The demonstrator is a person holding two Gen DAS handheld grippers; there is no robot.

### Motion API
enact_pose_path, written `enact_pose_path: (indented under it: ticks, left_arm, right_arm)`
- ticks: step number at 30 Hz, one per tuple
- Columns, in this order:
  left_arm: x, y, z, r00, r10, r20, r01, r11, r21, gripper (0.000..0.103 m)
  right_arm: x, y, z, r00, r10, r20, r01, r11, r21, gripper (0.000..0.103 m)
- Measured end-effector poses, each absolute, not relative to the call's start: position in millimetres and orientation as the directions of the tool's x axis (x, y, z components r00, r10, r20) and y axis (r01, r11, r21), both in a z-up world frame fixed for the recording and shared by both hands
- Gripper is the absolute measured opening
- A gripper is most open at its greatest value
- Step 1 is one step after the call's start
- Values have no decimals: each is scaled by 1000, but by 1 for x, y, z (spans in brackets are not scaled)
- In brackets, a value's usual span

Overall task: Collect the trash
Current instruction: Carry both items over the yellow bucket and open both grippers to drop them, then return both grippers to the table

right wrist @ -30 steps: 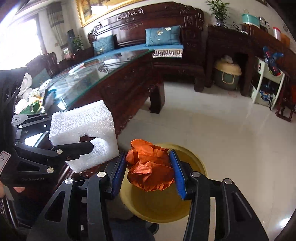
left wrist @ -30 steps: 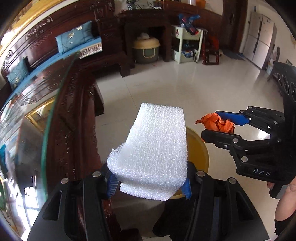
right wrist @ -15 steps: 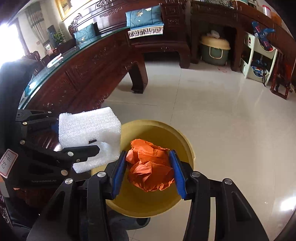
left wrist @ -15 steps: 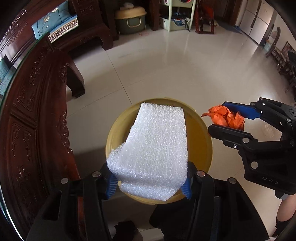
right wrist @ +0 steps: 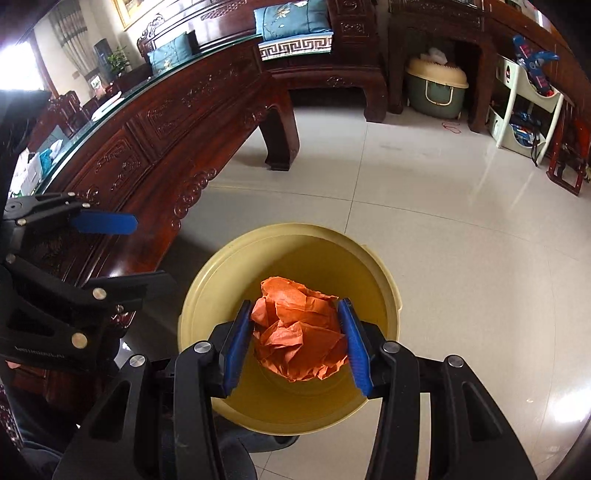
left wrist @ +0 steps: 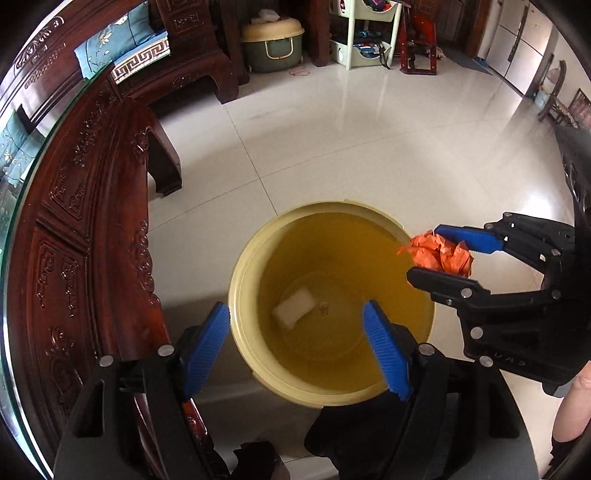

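Observation:
A yellow bin (left wrist: 240, 266) stands on the tiled floor below both grippers; it also shows in the right wrist view (right wrist: 384, 280). A white foam block (left wrist: 294, 312) lies on the bin's bottom. My left gripper (left wrist: 299, 343) is open and empty above the bin's near rim. My right gripper (right wrist: 295, 343) is shut on a crumpled orange paper ball (right wrist: 297, 343) and holds it over the bin's mouth; in the left wrist view the ball (left wrist: 439, 254) hangs at the bin's right rim.
A carved dark wooden table (left wrist: 74, 258) with a glass top stands close on the left of the bin. A wooden sofa with blue cushions (right wrist: 291, 18), a lidded green container (right wrist: 436, 88) and a white shelf cart (right wrist: 524, 107) stand at the far side of the room.
My left gripper has opened and the white foam block has dropped into the bin. Both grippers have tilted down over the bin. The right gripper still holds the orange paper.

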State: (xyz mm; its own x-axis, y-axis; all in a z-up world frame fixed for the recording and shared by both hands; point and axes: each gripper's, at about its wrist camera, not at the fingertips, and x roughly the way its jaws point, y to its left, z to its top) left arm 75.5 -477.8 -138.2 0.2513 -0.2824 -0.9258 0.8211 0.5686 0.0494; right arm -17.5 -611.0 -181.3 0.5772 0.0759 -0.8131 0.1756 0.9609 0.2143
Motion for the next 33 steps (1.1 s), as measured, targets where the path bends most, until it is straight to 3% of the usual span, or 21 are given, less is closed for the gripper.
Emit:
enact_pose_path:
  ticks: [6,8,9,24,27,33]
  left_arm:
    - [77,-472,-131,268,-285,-920,814,578,58,74]
    - [77,-468,-131,270,-287,-919,813,579,58,74]
    - [78,-466,-131,269,-286,-920,812,581,57,74]
    - [79,-407,-86,324,-371,-871,763,647,8,75]
    - [70,-379,-65,379,-409,-830,747,665,13,83]
    - [38,-282,-25,541,-429,-723,646,762,31,85]
  right_arm:
    - [-10,-602,-179,558,68,-827,146,973,179,51]
    - [-7,-595,-176,557,36,-830,135,982,133,71]
    - [-6,-590,-174,562,12,-827,132,986,104,87]
    - [-20,-559,-132,613,-94,-784,135,991,-13,88]
    - [-29,-540,-114,657,-144,-740,150,987,-58,88]
    - [-59,-476,-67,795,-177,-580,142,984,-105,95]
